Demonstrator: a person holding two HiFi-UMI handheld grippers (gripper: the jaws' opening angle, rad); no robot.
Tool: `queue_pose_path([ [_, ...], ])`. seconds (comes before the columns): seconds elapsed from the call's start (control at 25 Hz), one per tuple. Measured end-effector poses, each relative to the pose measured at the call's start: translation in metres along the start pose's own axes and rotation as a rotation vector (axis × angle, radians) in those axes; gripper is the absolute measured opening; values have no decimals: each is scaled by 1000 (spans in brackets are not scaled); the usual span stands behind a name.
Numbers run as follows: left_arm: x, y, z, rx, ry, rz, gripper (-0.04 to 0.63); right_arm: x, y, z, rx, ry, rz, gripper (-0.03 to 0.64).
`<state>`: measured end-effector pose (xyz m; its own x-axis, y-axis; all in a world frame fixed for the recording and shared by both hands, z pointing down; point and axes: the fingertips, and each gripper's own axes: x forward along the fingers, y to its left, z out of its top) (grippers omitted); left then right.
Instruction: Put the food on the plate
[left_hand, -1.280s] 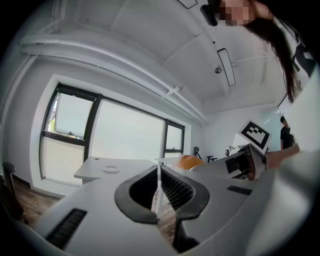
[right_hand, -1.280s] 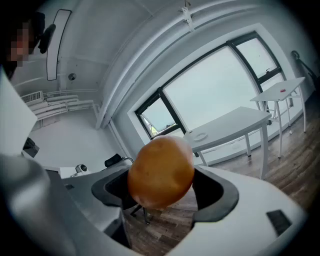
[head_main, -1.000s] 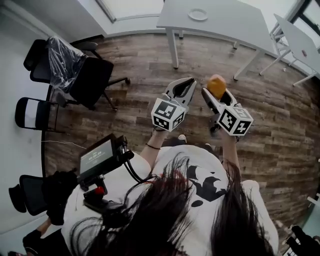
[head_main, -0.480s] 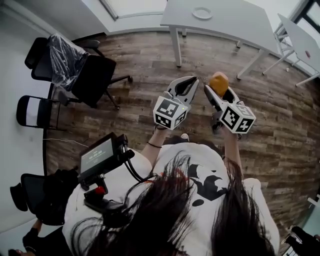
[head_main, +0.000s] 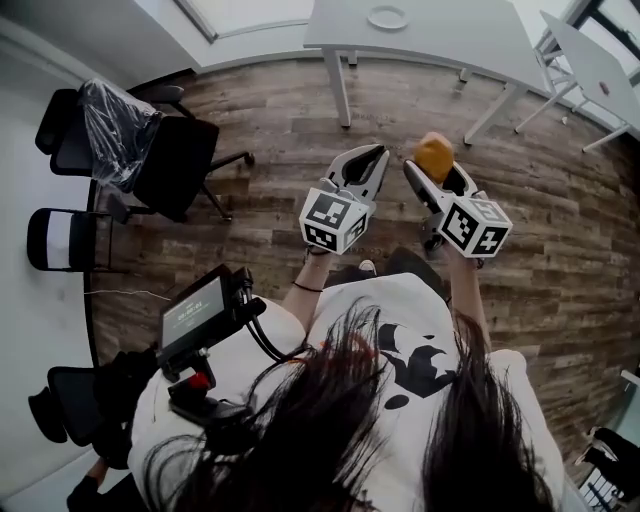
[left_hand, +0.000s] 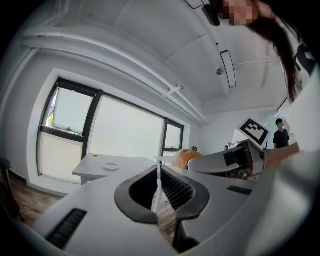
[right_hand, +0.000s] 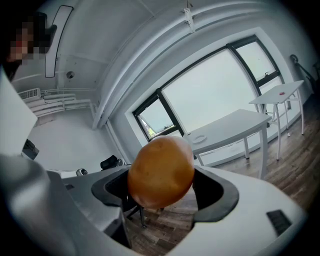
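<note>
a white table (head_main: 450, 40) with a small round white plate (head_main: 387, 17) is standing far ahead, and black chairs (head_main: 180, 165) are sitting off left. the right gripper (head_main: 432, 165) is squeezing an orange-brown egg-shaped food (right_hand: 161, 171), with its long side leaning nearly upright. the left gripper (left_hand: 159, 167) is pinching shut on nothing.

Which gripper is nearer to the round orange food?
Right. The right gripper holds the round orange food; the left gripper, shut and empty, is beside it, apart.

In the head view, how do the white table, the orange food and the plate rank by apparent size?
white table: largest.
orange food, then plate: they look close, and the food is nearer the camera, so unsure.
</note>
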<state>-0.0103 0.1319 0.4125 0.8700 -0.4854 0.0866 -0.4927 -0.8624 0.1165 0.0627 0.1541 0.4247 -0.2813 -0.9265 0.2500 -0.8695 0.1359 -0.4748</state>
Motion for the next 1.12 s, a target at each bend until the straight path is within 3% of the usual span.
queue_pose_path([
  [0.32, 38, 8, -16, -41, 42, -14, 6, 19, -31, 10, 18, 34, -20, 382],
  [0.84, 61, 54, -7, -34, 36, 66, 6, 67, -52, 35, 24, 37, 37, 382],
  [1.12, 160, 113, 18, -45, 19, 102, 6, 149, -106, 99, -4, 74, 89, 382],
])
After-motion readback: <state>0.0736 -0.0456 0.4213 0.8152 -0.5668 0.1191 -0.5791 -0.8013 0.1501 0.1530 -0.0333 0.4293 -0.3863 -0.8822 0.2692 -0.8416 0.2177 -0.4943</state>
